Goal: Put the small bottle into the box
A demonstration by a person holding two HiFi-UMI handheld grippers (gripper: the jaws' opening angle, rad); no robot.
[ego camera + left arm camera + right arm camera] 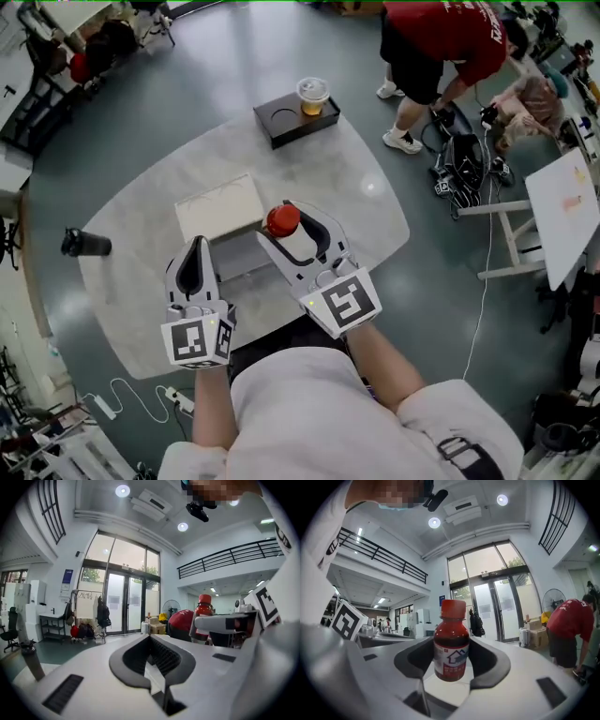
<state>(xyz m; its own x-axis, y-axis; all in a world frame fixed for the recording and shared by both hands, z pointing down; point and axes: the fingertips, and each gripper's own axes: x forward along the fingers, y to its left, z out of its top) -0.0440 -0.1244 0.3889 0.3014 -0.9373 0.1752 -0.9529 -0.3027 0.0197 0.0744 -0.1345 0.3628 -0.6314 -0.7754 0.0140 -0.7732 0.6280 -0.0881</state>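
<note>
My right gripper (294, 230) is shut on the small bottle (282, 221), a dark red bottle with a red cap and a white label. The bottle (451, 644) stands upright between the two dark pads, and it also shows in the left gripper view as the red-capped bottle (204, 607). The box (221, 208) lies on the table just left of the bottle, its white lid raised and a grey inside (242, 255) below it. My left gripper (196, 249) is shut and empty at the box's near left corner, its tips (152, 641) pointing up.
On the far side of the pale oval table (356, 187) a black tray (295, 118) carries a lidded drink cup (312, 94). A black flask (84, 245) lies at the left edge. A person in a red shirt (441, 37) bends over bags behind the table. A white stand (562, 216) is at right.
</note>
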